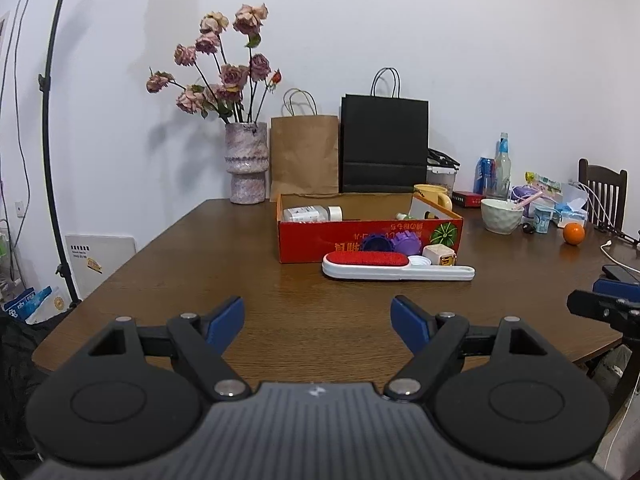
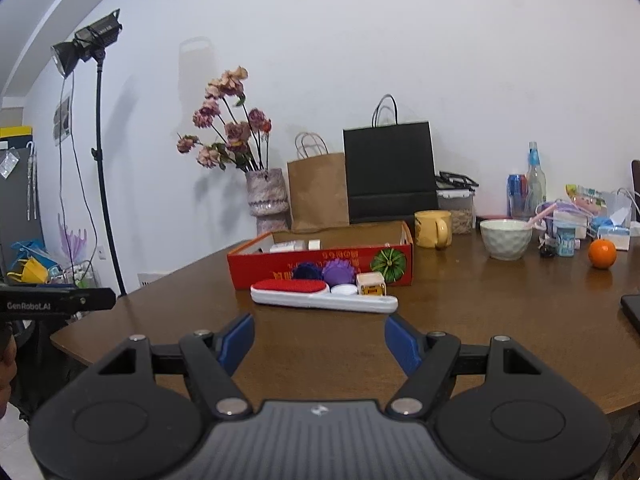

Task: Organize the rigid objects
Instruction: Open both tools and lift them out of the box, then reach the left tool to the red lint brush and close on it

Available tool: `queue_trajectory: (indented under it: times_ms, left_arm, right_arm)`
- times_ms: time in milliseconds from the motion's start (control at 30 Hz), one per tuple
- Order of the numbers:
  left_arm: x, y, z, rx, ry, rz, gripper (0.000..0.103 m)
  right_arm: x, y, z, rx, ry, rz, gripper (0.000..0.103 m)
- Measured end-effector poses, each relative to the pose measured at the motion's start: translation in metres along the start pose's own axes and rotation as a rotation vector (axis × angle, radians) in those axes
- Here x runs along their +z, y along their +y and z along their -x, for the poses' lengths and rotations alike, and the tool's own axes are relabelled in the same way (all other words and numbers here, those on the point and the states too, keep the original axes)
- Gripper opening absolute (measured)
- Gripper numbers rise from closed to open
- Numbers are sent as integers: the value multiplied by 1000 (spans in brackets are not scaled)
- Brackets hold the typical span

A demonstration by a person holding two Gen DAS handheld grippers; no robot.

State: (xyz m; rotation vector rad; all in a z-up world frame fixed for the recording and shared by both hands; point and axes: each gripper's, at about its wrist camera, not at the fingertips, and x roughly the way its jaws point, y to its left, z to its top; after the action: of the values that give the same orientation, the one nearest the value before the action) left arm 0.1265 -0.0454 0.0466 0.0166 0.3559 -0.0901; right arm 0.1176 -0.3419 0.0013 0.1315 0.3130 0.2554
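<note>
Two blue-padded fingers of the left gripper stand wide apart over the near part of the wooden table, holding nothing. Farther off and a little to the right lies a white brush with a red pad, crosswise, its handle pointing right. Just behind it sit a dark purple cap, a lighter purple cap, a white lid and a small cream cube, all against the front of the red box. Inside the box lies a white bottle on its side. The right gripper shows at the right edge; its jaws cannot be judged there.

From the right wrist, the right gripper is likewise spread wide and empty. The brush lies straight ahead, just beyond the fingertips, apparently not touching them. The red box sits behind it.
</note>
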Motion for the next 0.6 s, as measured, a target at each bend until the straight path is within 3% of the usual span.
queue_trajectory:
  times_ms: [100,167,400,600]
  left_arm:
    - [0,0,-14,-7,21,-2,82]
    - [-1,1,-27,-12,45,0,82]
    - [-1,3,-70,-9,96,-8,82]
    - [6,6,-112,-34,140,-2,82]
  right_arm:
    - [-3,-7,-13,-15,34,-21,69]
    - [-6,-12,-23,-19,61,-35,60]
    - [-6,-32,-55,-57,107,-65,58]
    - [6,-49,-90,-88,154,-71,50]
